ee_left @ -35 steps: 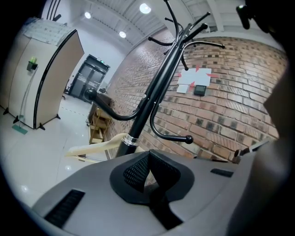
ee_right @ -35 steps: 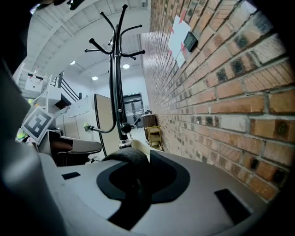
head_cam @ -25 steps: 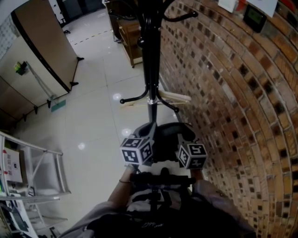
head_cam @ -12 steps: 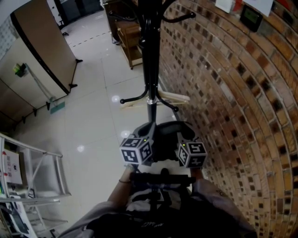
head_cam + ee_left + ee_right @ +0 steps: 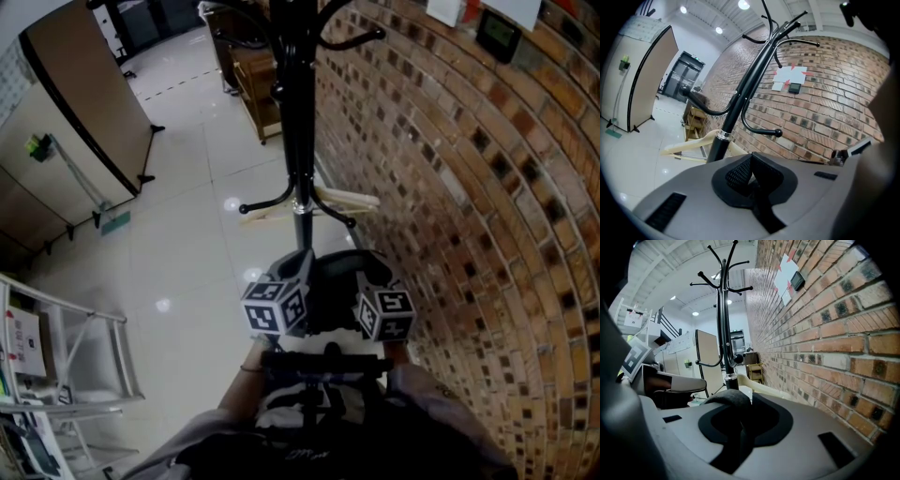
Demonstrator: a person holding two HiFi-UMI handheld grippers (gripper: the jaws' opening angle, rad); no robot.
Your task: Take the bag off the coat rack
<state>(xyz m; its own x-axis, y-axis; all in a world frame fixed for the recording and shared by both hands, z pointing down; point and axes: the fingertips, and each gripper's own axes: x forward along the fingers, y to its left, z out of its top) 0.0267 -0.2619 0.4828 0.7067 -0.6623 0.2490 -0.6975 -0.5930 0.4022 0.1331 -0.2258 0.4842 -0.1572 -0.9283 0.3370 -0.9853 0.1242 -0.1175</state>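
The black coat rack [image 5: 298, 141] stands by the brick wall, and its hooks are bare in every view [image 5: 740, 93] [image 5: 724, 310]. Both grippers are held side by side low in front of the pole, close to the person's body. My left gripper [image 5: 300, 258] [image 5: 749, 173] has its jaws together, and I see nothing between them. A thick dark band that looks like the bag strap [image 5: 726, 401] loops through the jaws of my right gripper [image 5: 370, 261] [image 5: 740, 404]. Below the grippers, against the person's chest, hangs something black and white [image 5: 300, 403], apparently the bag, mostly hidden.
The brick wall [image 5: 469, 187] runs along the right. A pale wooden piece [image 5: 347, 197] lies at the rack's base. Behind the rack stands a wooden shelf [image 5: 258, 75]. A folding partition [image 5: 84, 103] and a metal frame [image 5: 84, 347] are on the left of the tiled floor.
Both grippers stay where they were. Only the head view has shifted a little.
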